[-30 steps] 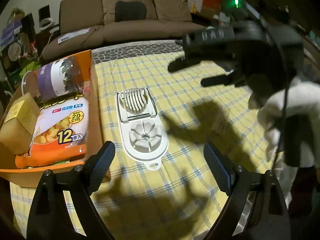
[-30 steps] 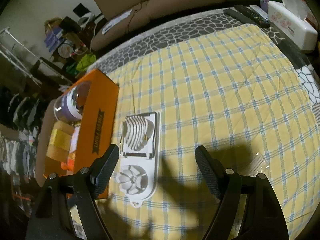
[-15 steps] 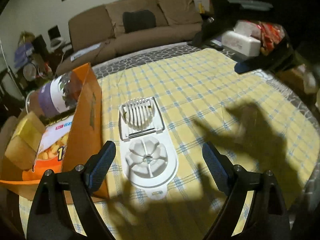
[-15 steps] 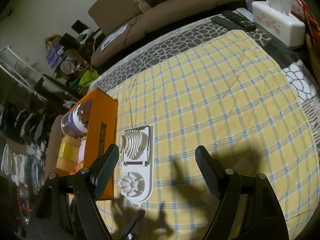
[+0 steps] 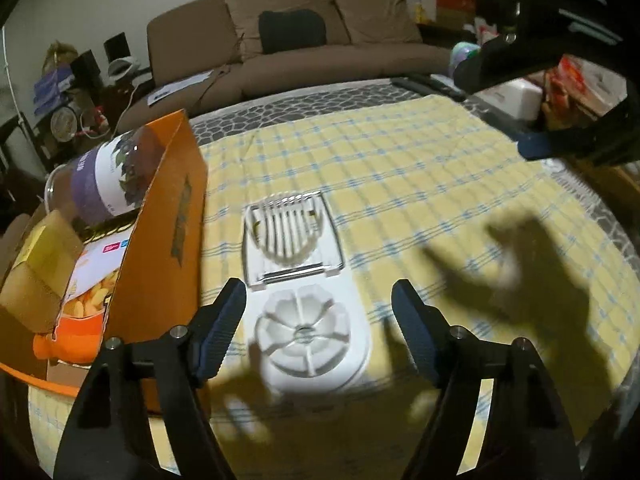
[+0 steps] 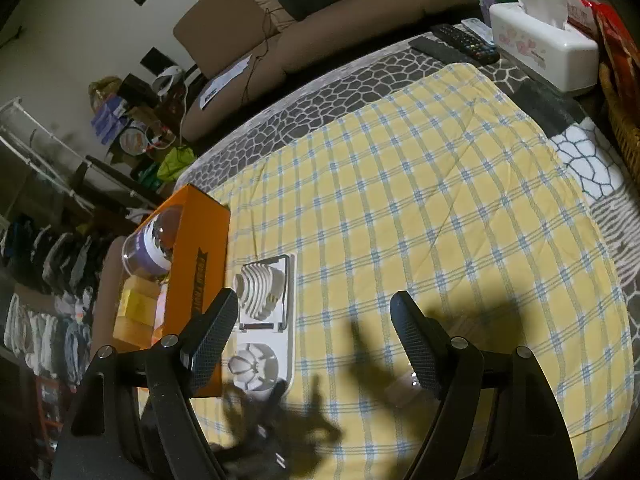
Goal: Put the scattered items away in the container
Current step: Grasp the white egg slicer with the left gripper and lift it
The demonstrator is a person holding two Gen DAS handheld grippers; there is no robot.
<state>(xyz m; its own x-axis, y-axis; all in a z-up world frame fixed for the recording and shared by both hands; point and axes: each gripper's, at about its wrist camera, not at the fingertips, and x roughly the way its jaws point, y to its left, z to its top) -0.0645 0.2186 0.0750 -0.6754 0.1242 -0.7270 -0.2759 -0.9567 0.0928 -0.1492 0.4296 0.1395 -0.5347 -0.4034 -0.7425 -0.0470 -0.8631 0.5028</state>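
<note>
The white egg slicer (image 5: 301,286) lies flat on the yellow checked cloth (image 5: 420,184). The left gripper (image 5: 318,320) hangs over it with its jaws closing. The slicer's round end sits between the two fingers (image 5: 224,330), but they do not touch it. The orange box (image 5: 168,240) is just past the left finger, right beside the slicer. The right gripper (image 6: 314,338) is wide and holds nothing. The slicer (image 6: 264,322) lies by its left finger, partly behind it.
</note>
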